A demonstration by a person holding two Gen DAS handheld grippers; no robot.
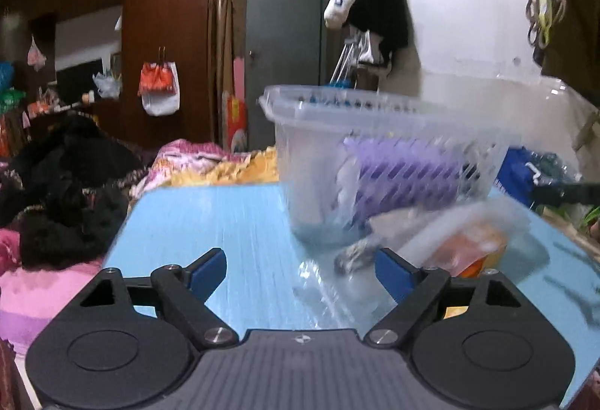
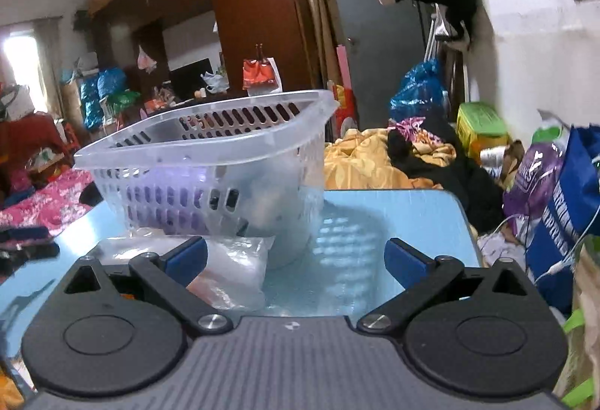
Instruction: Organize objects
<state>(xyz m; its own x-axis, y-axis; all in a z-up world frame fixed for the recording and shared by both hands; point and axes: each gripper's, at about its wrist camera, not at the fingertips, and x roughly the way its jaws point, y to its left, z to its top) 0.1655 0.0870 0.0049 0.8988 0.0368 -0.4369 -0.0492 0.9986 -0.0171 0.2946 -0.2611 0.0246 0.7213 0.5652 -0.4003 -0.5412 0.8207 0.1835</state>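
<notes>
We are holding both the left gripper [image 1: 300,273] and right gripper [image 2: 296,258] with fingers wide and empty, facing the clear plastic slotted basket [image 2: 210,162] near the light-blue table's [image 2: 412,218] far edge, ready for the crinkled clear packet [image 2: 236,271].

Clear slotted basket [image 2: 202,162] upright, plastic packet [image 2: 232,267] beside

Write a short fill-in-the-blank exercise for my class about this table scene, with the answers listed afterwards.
1. The clear slotted basket stands on a table whose top is light ____.
2. Both the left tongs and the right tongs are ____, holding nothing.
3. The clear plastic bag lies on the table, ____ the basket.

Answers: blue; open; outside
</notes>
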